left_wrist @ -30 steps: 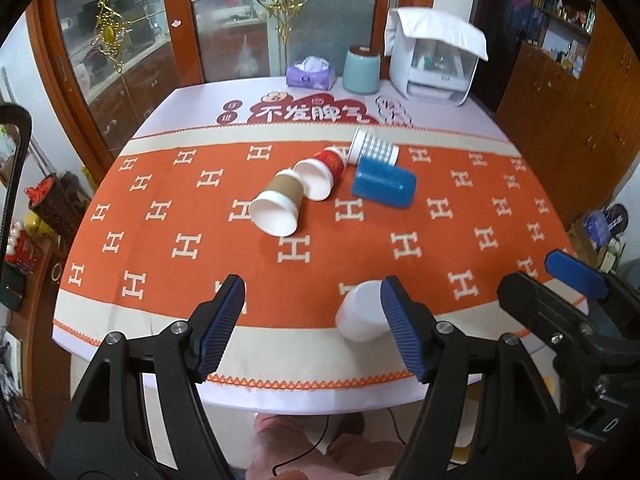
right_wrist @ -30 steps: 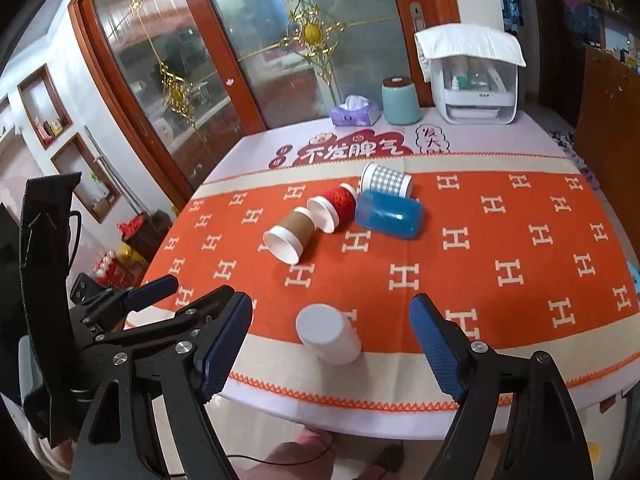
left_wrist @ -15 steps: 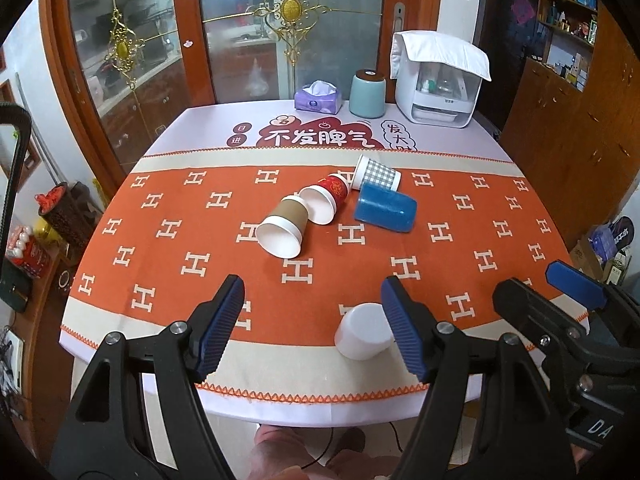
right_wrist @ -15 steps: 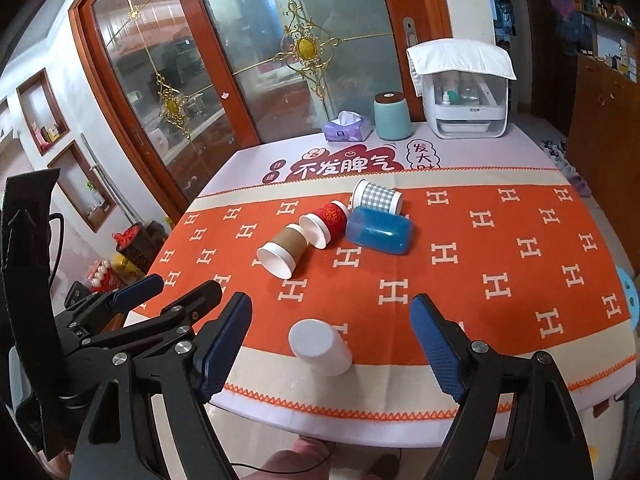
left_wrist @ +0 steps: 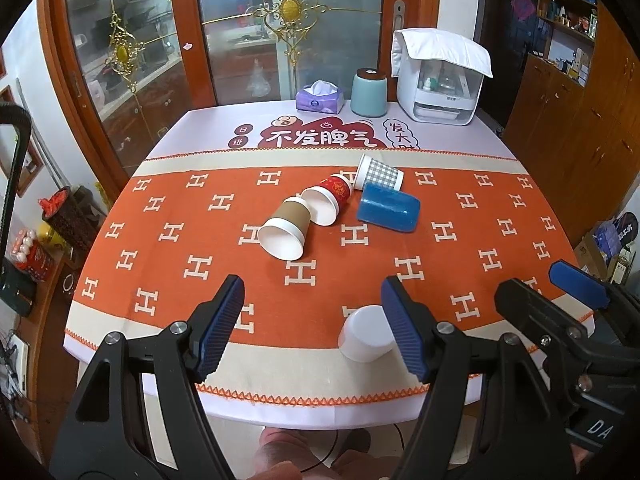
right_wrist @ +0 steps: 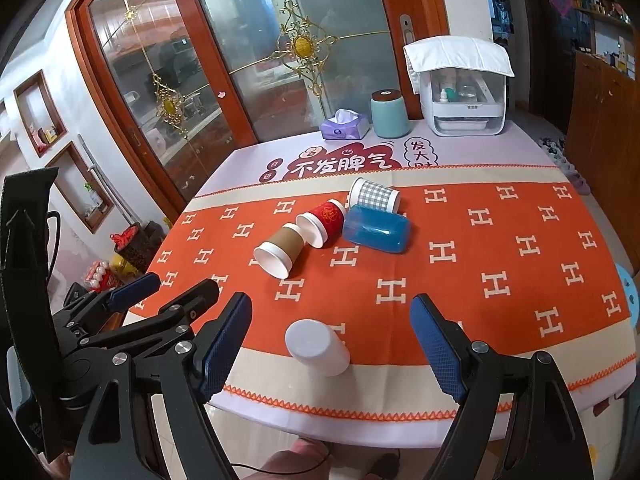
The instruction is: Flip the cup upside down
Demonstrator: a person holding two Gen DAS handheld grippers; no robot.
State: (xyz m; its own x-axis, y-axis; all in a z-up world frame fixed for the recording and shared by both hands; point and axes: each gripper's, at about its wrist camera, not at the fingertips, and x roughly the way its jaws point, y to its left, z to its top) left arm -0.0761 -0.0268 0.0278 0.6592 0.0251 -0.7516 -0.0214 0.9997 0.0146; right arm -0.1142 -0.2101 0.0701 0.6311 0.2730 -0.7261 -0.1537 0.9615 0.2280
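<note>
A white cup (left_wrist: 366, 338) stands upside down near the table's front edge; it also shows in the right wrist view (right_wrist: 318, 347). Four cups lie on their sides mid-table: a brown one (left_wrist: 285, 227), a red one (left_wrist: 328, 200), a checked one (left_wrist: 378, 172) and a blue one (left_wrist: 388, 208). My left gripper (left_wrist: 312, 320) is open and empty, held above the front edge left of the white cup. My right gripper (right_wrist: 332, 340) is open and empty, with the white cup between its fingers in view but apart from them.
The table carries an orange patterned cloth (left_wrist: 180, 240). At the back stand a purple tissue box (left_wrist: 319, 97), a teal canister (left_wrist: 369, 92) and a white appliance (left_wrist: 440, 80). Glass doors are behind, wooden cabinets at the right.
Both grippers have drawn back and up from the table, so the cups look smaller and further away. The white cup stays upside down in place.
</note>
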